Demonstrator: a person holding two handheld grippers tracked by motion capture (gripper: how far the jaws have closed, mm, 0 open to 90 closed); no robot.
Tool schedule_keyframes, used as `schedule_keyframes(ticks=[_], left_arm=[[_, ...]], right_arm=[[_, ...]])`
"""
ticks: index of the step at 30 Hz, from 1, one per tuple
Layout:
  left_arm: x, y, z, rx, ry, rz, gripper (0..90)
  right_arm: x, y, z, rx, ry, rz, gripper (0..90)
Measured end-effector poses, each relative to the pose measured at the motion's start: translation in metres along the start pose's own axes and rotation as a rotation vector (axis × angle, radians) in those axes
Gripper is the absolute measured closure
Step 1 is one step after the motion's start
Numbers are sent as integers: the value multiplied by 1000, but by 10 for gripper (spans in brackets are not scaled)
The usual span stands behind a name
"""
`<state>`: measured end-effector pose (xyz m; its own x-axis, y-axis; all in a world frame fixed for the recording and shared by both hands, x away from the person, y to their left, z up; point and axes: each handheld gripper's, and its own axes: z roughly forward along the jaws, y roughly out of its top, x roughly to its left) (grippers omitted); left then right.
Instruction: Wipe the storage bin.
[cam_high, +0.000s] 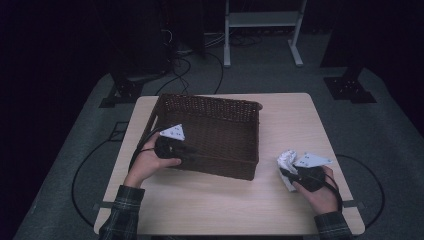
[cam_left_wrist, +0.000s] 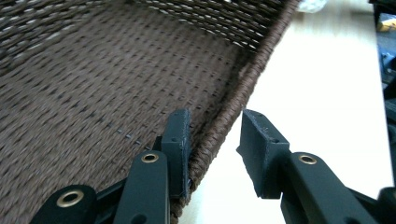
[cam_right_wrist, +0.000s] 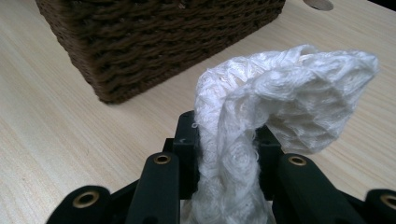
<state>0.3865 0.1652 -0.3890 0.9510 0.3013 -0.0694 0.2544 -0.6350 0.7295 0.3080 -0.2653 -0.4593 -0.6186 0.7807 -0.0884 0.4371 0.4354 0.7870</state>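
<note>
Now, high view, table: the pale wood table had a brown woven basket on its far left part.
High view, left gripper: the left gripper sat at the near left rim of the basket, in the person's left hand.
High view, right gripper: the right gripper was near the right edge of the table, in the right hand. A white cloth stuck out of it, well apart from the basket.
Left gripper view, rim: the basket rim ran between the two black jaws. One jaw was inside the basket, right up against the wall. The other jaw was outside, over the bare table, with a gap to the rim.
Left gripper view, grip: the jaws stood apart and did not squeeze the rim.
Right gripper view, cloth: the white cloth rose up between the jaws and flopped over to the right.
Right gripper view, grip: the jaws were pressed tight on the cloth from both sides.
Right gripper view, basket: a corner of the basket stood farther off on the table, to the left.
</note>
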Motion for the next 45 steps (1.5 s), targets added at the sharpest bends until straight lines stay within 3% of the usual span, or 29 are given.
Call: schedule_keyframes(ticks=[7, 18, 26, 31, 36, 44, 45], left_arm=[[-8, 6, 4, 2, -27, 16, 603], [6, -17, -41, -25, 51, -30, 571], [10, -33, -59, -4, 113, -54, 536], [12, -41, -67, -6, 146, -33, 529], [14, -50, -70, 24, 166, -33, 510], [17, -60, -70, 82, 149, -36, 572], [17, -61, -69, 72, 149, -45, 573]], right_arm=[[1, 0, -1, 0, 0, -1, 693], [2, 0, 1, 4, 5, -7, 693], [2, 0, 1, 4, 3, -4, 692], [2, 0, 1, 4, 3, -4, 692], [2, 0, 1, 6, 3, -5, 691], [2, -1, 2, 8, 4, -5, 690], [2, -1, 2, 9, 4, -4, 690]])
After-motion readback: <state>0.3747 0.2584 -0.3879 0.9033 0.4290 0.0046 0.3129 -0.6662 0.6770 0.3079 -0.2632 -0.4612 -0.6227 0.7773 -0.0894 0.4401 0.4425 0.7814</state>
